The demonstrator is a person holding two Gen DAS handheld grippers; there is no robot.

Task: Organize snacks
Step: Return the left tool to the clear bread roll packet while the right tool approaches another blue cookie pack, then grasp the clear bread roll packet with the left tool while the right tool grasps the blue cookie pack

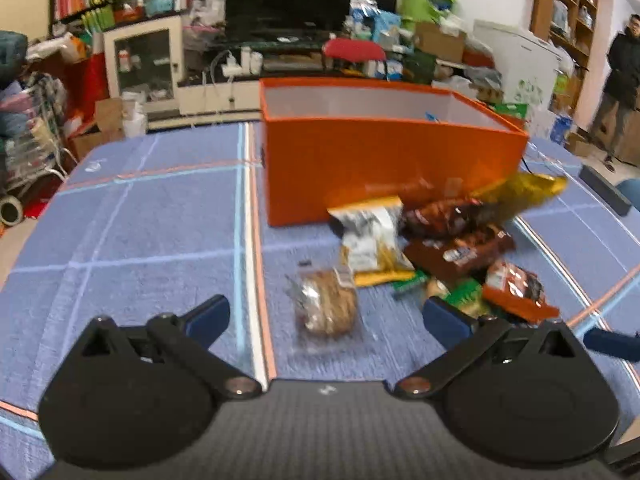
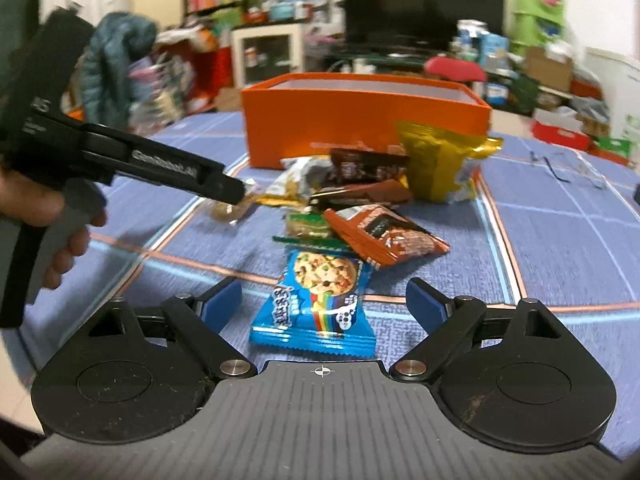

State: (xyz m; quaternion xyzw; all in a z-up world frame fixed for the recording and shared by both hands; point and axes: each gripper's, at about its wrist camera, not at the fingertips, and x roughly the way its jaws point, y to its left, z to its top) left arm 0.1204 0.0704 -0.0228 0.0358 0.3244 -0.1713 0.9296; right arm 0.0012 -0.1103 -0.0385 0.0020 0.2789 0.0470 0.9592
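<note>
Your nearest target is the blue foil cookie packet (image 2: 316, 304), lying flat on the blue checked tablecloth (image 2: 560, 240) at the near edge of the snack pile, between the blue pads of your right gripper (image 2: 323, 300), whose jaws are spread wide and empty. Come down square and pinch across its width, not the crimped ends. Your left gripper (image 1: 326, 320) gapes equally wide, holding nothing, over the clear-wrapped brown cookie (image 1: 326, 304). The open orange rectangular box (image 1: 384, 160) stands just behind the pile. Packet lettering is too blurred to read.
</note>
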